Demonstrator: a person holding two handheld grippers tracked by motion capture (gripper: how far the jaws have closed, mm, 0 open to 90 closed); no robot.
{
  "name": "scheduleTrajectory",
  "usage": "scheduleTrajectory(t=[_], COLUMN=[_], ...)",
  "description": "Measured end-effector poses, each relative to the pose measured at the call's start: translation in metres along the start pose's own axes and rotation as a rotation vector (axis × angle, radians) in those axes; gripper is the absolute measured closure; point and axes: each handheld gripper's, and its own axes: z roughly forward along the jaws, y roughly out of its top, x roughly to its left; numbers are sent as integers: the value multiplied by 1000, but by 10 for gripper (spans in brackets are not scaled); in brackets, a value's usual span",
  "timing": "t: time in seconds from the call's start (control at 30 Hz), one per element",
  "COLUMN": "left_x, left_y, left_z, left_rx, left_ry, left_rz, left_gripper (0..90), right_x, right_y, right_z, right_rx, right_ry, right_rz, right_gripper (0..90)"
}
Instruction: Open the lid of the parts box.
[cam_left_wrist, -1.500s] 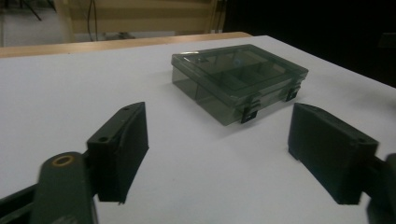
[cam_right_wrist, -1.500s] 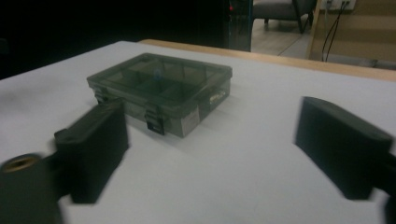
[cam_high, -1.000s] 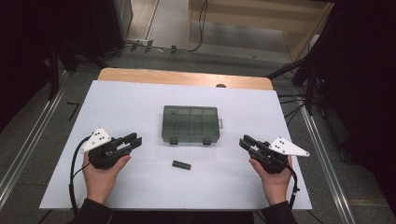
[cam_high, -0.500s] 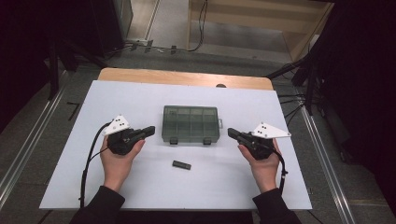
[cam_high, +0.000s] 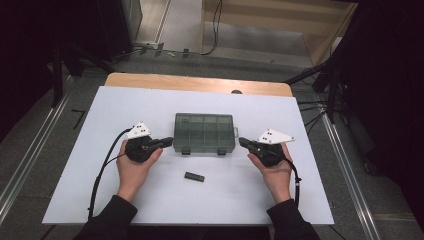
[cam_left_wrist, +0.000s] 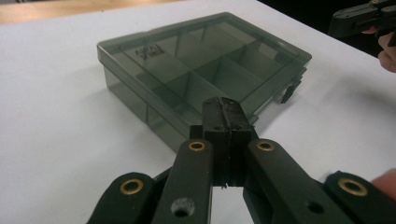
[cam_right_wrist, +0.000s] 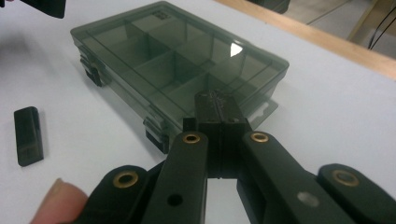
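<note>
The closed compartment box (cam_high: 204, 132) lies mid-table, long axis left to right, directly between the left gripper (cam_high: 167, 142) and right gripper (cam_high: 243, 142); each points inward at a short end, equally near, jaws pressed together and holding nothing

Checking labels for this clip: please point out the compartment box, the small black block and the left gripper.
compartment box (cam_high: 204, 131), high view, middle of its closed clear lid.
small black block (cam_high: 194, 176), high view, its top face.
left gripper (cam_high: 168, 142), high view, tip of its shut jaws.
</note>
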Motion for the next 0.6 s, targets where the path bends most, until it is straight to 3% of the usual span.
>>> scheduleTrajectory(t=[0.1,0.3,0.6], left_x=[2,5,6], left_y=[-5,-11,-15], left_z=[3,9,11], left_rx=[18,54,90], left_ry=[8,17,23], left_rz=[-19,-34,-30], left_gripper=[894,894,894], right_x=[0,-1,1], right_y=[-6,-16,-21], right_z=[6,14,20], right_rx=[39,79,101], right_ry=[21,23,69], right_rz=[43,68,55], right_gripper=[881,880,879])
